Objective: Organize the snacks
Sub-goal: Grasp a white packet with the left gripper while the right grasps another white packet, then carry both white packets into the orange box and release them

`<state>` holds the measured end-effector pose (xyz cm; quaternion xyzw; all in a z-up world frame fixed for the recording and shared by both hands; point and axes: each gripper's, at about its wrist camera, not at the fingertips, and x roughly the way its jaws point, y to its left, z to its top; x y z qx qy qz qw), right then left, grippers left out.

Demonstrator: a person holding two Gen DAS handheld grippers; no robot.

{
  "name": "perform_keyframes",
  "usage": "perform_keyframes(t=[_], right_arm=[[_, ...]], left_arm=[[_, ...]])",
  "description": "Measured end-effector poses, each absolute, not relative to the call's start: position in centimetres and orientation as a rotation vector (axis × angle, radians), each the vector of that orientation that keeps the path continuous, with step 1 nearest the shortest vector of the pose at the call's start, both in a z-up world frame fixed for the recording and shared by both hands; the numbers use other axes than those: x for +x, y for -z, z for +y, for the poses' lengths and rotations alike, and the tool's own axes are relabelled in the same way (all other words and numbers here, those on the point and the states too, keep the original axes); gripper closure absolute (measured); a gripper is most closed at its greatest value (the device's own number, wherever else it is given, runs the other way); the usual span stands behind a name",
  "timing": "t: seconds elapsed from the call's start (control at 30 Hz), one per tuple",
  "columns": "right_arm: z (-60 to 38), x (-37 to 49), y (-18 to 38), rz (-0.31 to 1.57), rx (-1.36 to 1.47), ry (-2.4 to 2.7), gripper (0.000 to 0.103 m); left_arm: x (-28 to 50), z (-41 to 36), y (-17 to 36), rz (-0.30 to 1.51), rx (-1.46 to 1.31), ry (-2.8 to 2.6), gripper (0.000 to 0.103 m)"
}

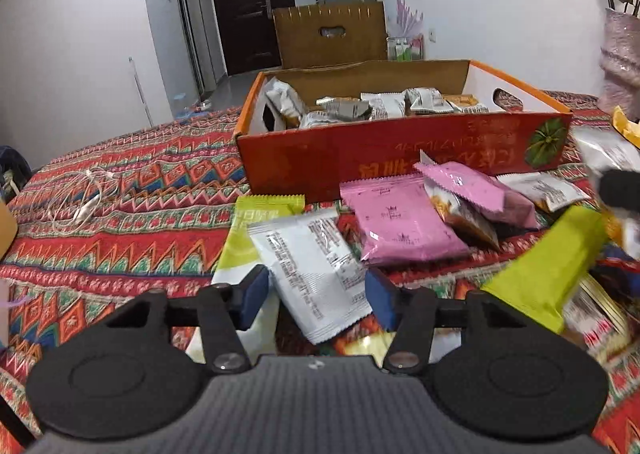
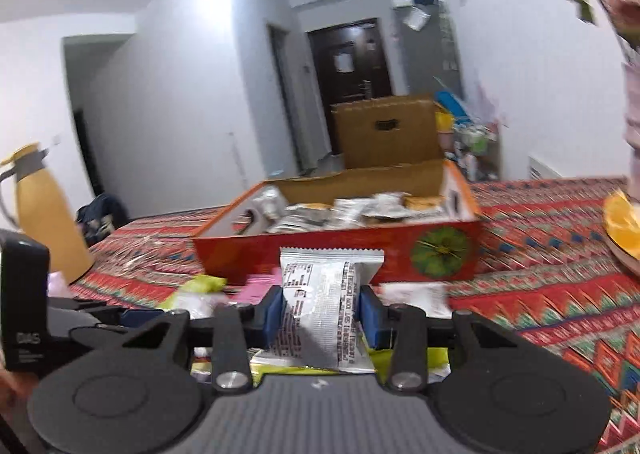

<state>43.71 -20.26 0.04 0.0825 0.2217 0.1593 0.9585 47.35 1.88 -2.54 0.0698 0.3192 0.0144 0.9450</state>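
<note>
An orange-red cardboard box (image 1: pixel 400 158) with several silver snack packets inside stands on the patterned tablecloth; it also shows in the right wrist view (image 2: pixel 340 258). My left gripper (image 1: pixel 316 296) is open, its blue pads either side of a white printed packet (image 1: pixel 316 270) lying on the cloth. Pink packets (image 1: pixel 400 222), a light green one (image 1: pixel 256 222) and a yellow-green one (image 1: pixel 548 274) lie around it. My right gripper (image 2: pixel 322 312) is shut on a silver printed packet (image 2: pixel 320 310), held above the pile in front of the box.
A white cable (image 1: pixel 80 198) lies on the cloth at left. A yellow thermos (image 2: pixel 44 214) stands at left, a plate with orange slices (image 2: pixel 624 230) at right. A pink vase (image 1: pixel 620 66) stands behind the right side. The left gripper's body (image 2: pixel 24 294) shows at left.
</note>
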Motion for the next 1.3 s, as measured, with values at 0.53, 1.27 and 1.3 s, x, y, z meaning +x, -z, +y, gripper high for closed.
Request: perform_keyframes(t=[0.53, 1.27, 1.3], right_arm=[[-18.2, 43.3, 0.9, 0.466, 0.099, -0.330, 0.064], [-17.8, 31.0, 1.2, 0.485, 0.042, -0.432, 0.064], [-18.3, 29.7, 1.2, 0.495, 0.054, -0.427, 0.064]], left_arm=[[48.3, 0.0, 1.9, 0.635, 0.234, -0.047, 0.067], [23.9, 2.0, -1.5, 0.588, -0.022, 0.092, 0.067], [23.5, 1.7, -1.4, 0.593, -0.026, 0.110, 0.067]])
